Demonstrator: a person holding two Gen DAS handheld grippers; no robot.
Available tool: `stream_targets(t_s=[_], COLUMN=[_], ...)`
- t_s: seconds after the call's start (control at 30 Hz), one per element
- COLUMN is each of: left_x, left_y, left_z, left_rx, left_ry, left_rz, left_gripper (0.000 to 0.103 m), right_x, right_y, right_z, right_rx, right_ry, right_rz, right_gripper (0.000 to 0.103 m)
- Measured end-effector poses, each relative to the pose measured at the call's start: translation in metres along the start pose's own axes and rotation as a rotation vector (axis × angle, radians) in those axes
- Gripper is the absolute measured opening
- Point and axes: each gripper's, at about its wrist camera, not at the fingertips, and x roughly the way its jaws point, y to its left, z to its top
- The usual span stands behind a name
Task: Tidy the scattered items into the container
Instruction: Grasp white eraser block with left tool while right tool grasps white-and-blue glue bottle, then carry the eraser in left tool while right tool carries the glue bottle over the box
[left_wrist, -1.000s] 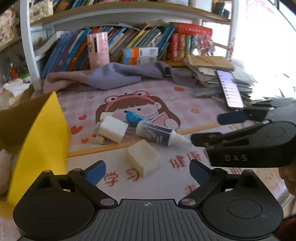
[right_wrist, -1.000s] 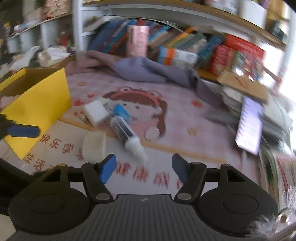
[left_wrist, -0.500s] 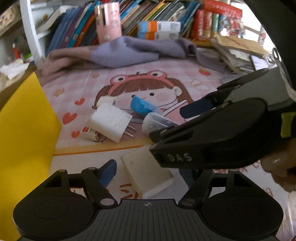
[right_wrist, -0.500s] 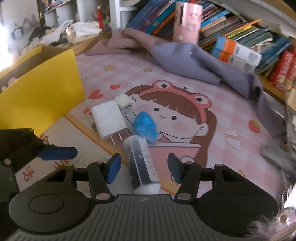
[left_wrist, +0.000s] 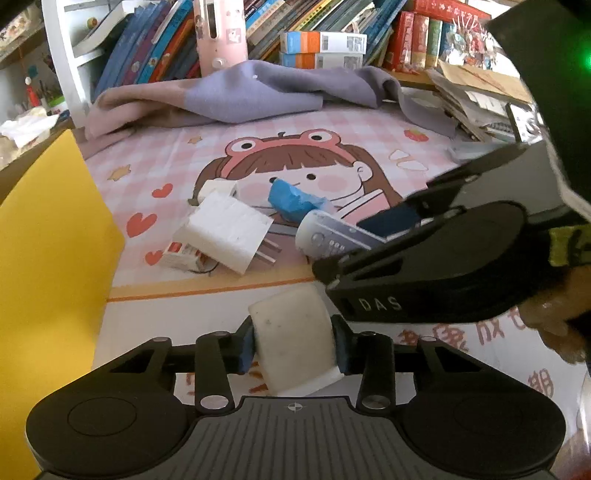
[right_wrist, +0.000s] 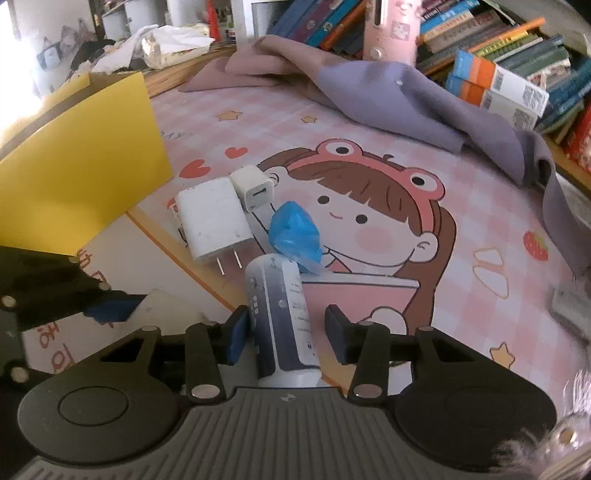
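Note:
My left gripper (left_wrist: 293, 349) is shut on a white eraser-like block (left_wrist: 291, 336) low over the mat. My right gripper (right_wrist: 286, 334) stands around a dark glue bottle (right_wrist: 282, 314); the left pad touches it, a gap shows at the right pad. The bottle also shows in the left wrist view (left_wrist: 332, 240), under the right gripper. A white plug adapter (right_wrist: 212, 219), a small white charger cube (right_wrist: 253, 186) and a crumpled blue wrapper (right_wrist: 295, 232) lie together on the mat. The yellow box (left_wrist: 48, 251) stands at the left.
A purple cloth (left_wrist: 258, 92) lies at the back of the cartoon mat (left_wrist: 229, 155). Behind it are shelves of books (left_wrist: 332, 22), a pink cup (left_wrist: 219, 33) and orange-blue cartons (left_wrist: 321, 48). Stacked papers (left_wrist: 476, 96) sit at the right.
My left gripper moved forward and closed on the white block. My right gripper moved in over the glue bottle and narrowed around it.

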Motion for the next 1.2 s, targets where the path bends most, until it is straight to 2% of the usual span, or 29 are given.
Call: stream_targets(t_s=[0.07,0.1,0.17,0.37,0.67,0.97,1.2], left_x=[-0.004,-0.006,-0.012,-0.035,-0.07,-0.117,-0.156], left_y=[0.003,0.005,0.01,0.02,0.017,0.017,0.037], left_z=[-0.002,-0.003,-0.005,-0.006,-0.011,-0.029,-0.048], left_rx=[-0.009,-0.015,-0.027,-0.05,-0.029,0.009,0.003], left_ry=[0.013,0.014,0.008,-0.037,-0.092,-0.147,-0.2], left_rz=[0.01,0.015,0.027,0.037,-0.006,-0.064,-0.115], left_gripper=[0.038,0.038,0.037,0.037,0.036,0.036,0.036], right_x=[0.002,0.003,0.002,-0.021,-0.067,-0.109,-0.138], right_y=[0.002,0.003,0.003,-0.002,0.01,0.039,0.075], right_z=[0.001,0.001,0.001,-0.008,-0.029,-0.04,-0.047], right_rx=[-0.02,-0.025,-0.027,0.07,0.122,0.138,0.159], right_ry=[-0.011,-0.016,-0.019,-0.05,-0.064,-0.099,-0.112], right_rz=[-0.004,0.002,-0.004,0.013,0.009,-0.001,0.008], right_gripper=[0.04,0.032,0.03,0.03,0.03,0.03,0.03])
